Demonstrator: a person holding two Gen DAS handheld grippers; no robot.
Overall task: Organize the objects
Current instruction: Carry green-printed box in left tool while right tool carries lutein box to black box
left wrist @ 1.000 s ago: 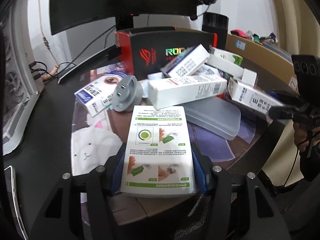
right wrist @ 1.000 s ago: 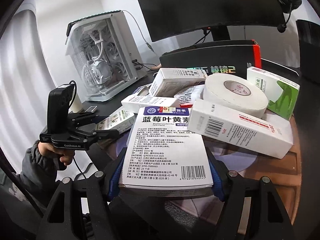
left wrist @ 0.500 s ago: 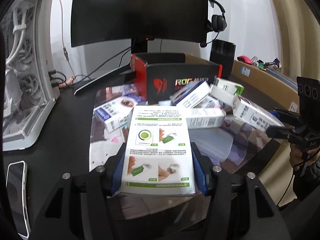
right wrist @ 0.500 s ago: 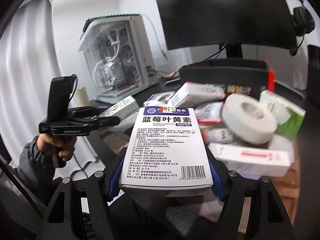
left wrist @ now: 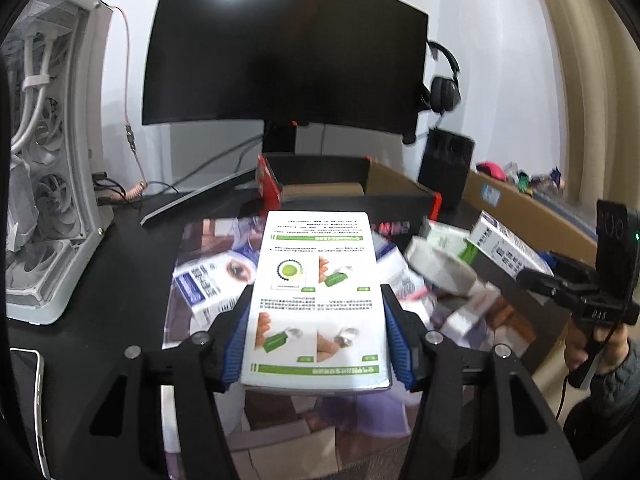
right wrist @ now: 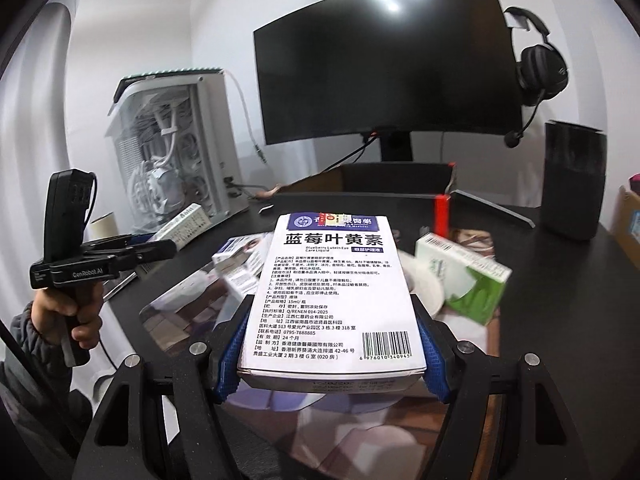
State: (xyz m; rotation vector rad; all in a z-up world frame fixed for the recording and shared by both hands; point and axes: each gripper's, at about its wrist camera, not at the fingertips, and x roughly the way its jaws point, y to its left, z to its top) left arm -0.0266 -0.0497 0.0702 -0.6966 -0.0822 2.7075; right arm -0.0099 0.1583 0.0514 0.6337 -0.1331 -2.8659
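My left gripper is shut on a white box with green instruction pictures, held above the desk. My right gripper is shut on a white eye-care liquid box with a blue header. Each gripper also shows in the other's view: the right gripper at the right edge, the left gripper at the left edge. Below lies a pile of boxes with a white tape roll, a green-and-white box and an eye-picture box. An open black-and-red box stands behind the pile.
A dark curved monitor stands at the back with headphones hung beside it. A white PC case is on the left, a black speaker and a cardboard box on the right. A phone lies near the left edge.
Both grippers have risen with their boxes still gripped. Both views have tilted up toward the monitor, and the pile now sits lower and farther below.
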